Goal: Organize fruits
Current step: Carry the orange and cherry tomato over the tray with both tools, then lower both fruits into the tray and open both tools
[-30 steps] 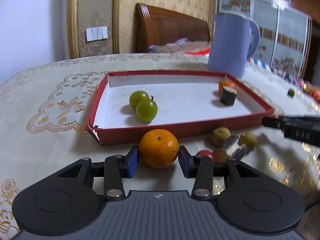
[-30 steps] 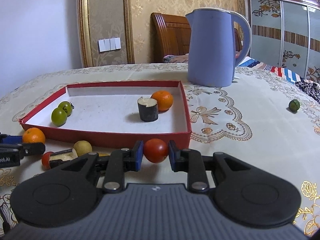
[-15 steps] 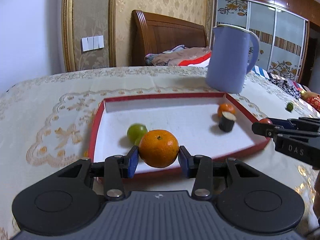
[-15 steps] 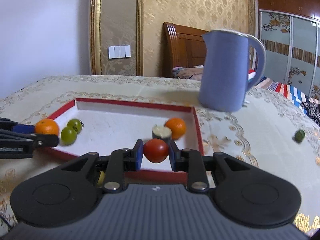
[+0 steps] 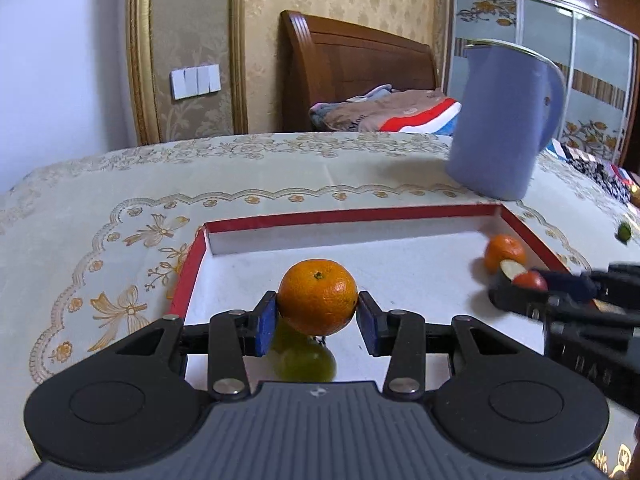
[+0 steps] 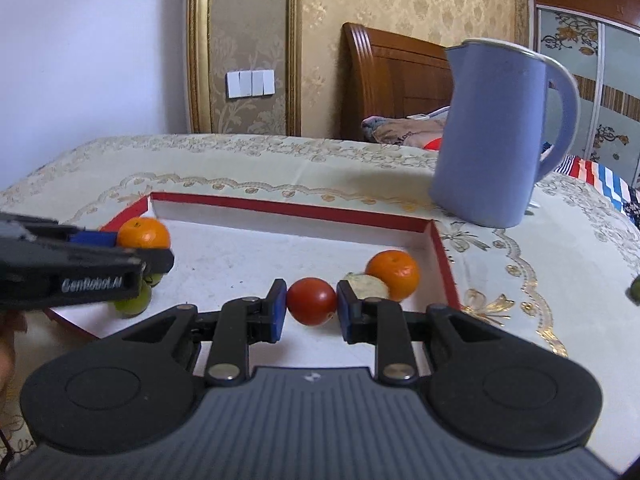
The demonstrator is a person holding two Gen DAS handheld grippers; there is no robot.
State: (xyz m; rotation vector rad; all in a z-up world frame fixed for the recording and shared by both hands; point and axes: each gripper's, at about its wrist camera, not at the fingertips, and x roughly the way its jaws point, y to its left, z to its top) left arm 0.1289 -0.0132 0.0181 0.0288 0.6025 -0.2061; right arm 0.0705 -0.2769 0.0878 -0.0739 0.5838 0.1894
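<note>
Clamping a mandarin (image 5: 317, 297) between its blue pads, the left gripper (image 5: 317, 322) holds it above the white floor of the red-rimmed tray (image 5: 352, 216), over two green fruits (image 5: 306, 362). Beside it the right gripper (image 6: 311, 312) is closed tight on a small red tomato (image 6: 311, 301), also over the tray, just in front of a second mandarin (image 6: 393, 275) and a cut dark-skinned piece (image 6: 368, 283). A blue kettle (image 6: 496, 132) stands on the tablecloth (image 5: 120, 200) beyond.

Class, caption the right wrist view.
Right gripper shut on round red tomato over red-rimmed white tray.

Soft indoor light; edges bowed, perhaps motion-blurred.
</note>
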